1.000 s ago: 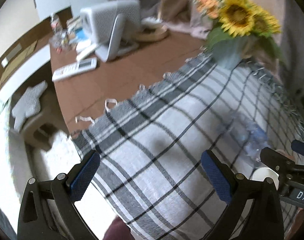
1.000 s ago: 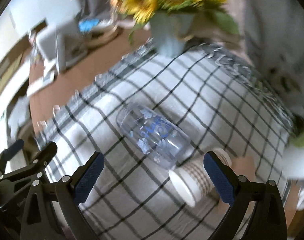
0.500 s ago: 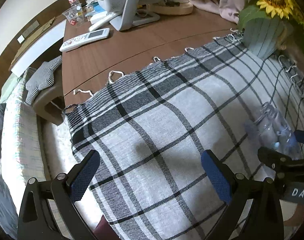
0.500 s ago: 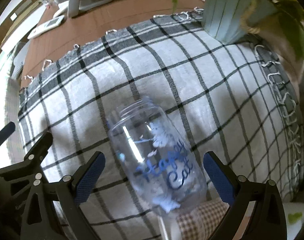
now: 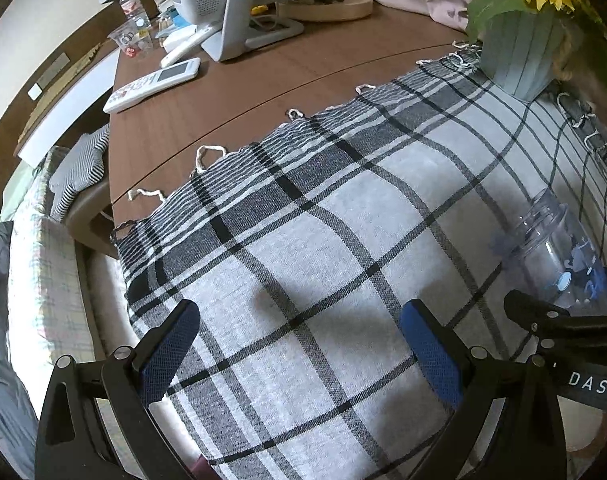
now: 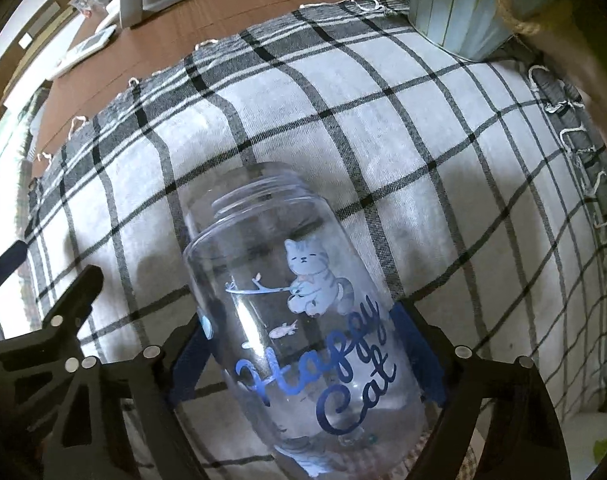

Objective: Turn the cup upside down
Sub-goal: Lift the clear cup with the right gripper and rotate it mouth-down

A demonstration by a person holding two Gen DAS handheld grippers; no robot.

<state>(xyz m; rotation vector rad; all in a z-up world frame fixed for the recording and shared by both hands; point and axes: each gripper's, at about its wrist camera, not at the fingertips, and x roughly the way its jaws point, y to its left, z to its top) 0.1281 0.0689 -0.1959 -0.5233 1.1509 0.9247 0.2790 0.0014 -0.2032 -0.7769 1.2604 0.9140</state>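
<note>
Two blue-padded fingers of the left tongs stand spread wide over the checked cloth on the brown bench, holding nothing, while the clear cup lies at the far right beside the right tongs, with a white remote and a pale vase farther back. Seen from the right wrist, the right tongs are pinching the cup on both sides; it lies tilted over the cloth, its open mouth pointing away, "Happy Cat" lettering facing the camera.
</note>
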